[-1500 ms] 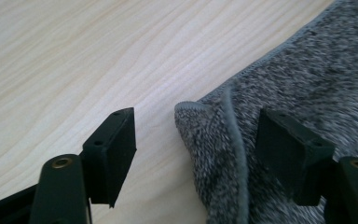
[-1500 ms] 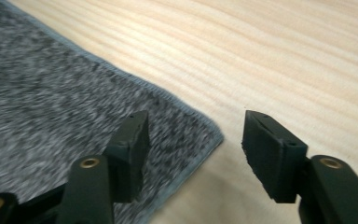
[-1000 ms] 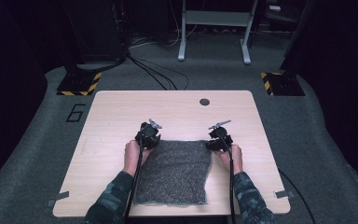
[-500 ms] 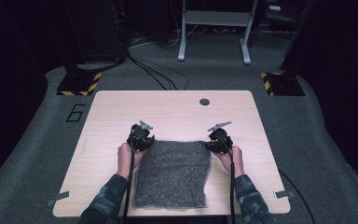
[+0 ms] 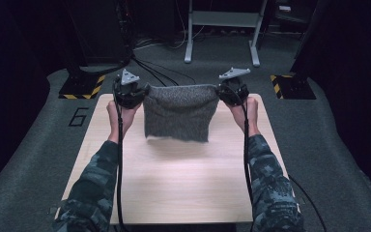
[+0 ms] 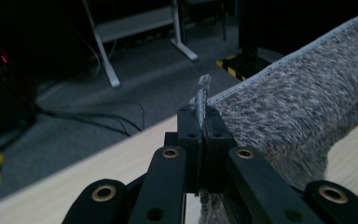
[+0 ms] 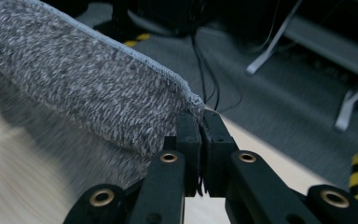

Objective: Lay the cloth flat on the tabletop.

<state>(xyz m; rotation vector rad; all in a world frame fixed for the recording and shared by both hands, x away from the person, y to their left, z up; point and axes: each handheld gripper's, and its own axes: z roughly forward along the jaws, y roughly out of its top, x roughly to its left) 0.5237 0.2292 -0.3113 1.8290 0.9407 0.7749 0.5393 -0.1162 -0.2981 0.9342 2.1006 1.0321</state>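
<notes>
Cloth [image 5: 178, 116]: a grey knitted square, hanging in the air above the far half of the table, its top edge stretched between the two grippers and sagging a little in the middle; the lower edge hangs free, clear of the wood.

Cloth corners: one top corner in each gripper. In the left gripper view a twisted tip of the cloth [image 6: 307, 98] sticks up past the jaw tips, and the hemmed edge runs off to the upper right. In the right gripper view the cloth [image 7: 74, 88] spreads off to the upper left, its hem ending right at the jaws.

Left gripper [image 5: 134, 94]: pressed together on the cloth's left top corner, seen close in its own view [image 6: 201, 140], where the fabric sits pinched in the narrow slit between the pads.

Right gripper [image 5: 228, 92]: pressed together on the right top corner (the same grip, mirrored), seen close in its own view [image 7: 200, 144], where the hem goes in between the jaw tips.

Hands: one behind each gripper, forearms in camouflage sleeves coming in from the bottom of the high view, well apart.

Table [image 5: 183, 183]: light wood; its near half is bare under the arms.

Floor: grey carpet around the table, with cables, and yellow-black striped blocks [image 5: 82, 87] beyond the far corners.
</notes>
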